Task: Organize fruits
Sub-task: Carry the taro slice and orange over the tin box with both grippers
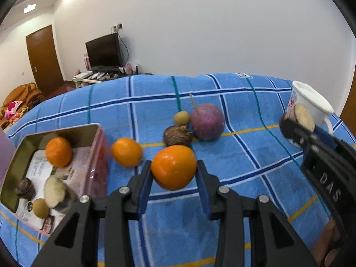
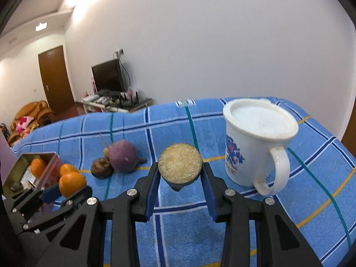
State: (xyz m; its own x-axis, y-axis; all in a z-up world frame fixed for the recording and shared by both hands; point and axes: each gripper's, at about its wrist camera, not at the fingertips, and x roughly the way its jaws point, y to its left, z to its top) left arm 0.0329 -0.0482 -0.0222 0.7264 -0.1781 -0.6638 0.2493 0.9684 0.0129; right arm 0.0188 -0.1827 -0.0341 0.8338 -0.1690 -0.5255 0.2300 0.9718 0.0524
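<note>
Both tools look alike. The left gripper [image 1: 174, 170] is built of matte black plastic: two broad arms with triangular cut-outs in the lower half of the frame, narrowing to straight fingers [image 1: 142, 178] faced with blue pads. Four round silver screws sit at the joints. The right gripper [image 2: 180, 173] has the same black frame, blue pads and silver screws; its side, at the right edge of the left view, bears raised letters "DAS".
</note>
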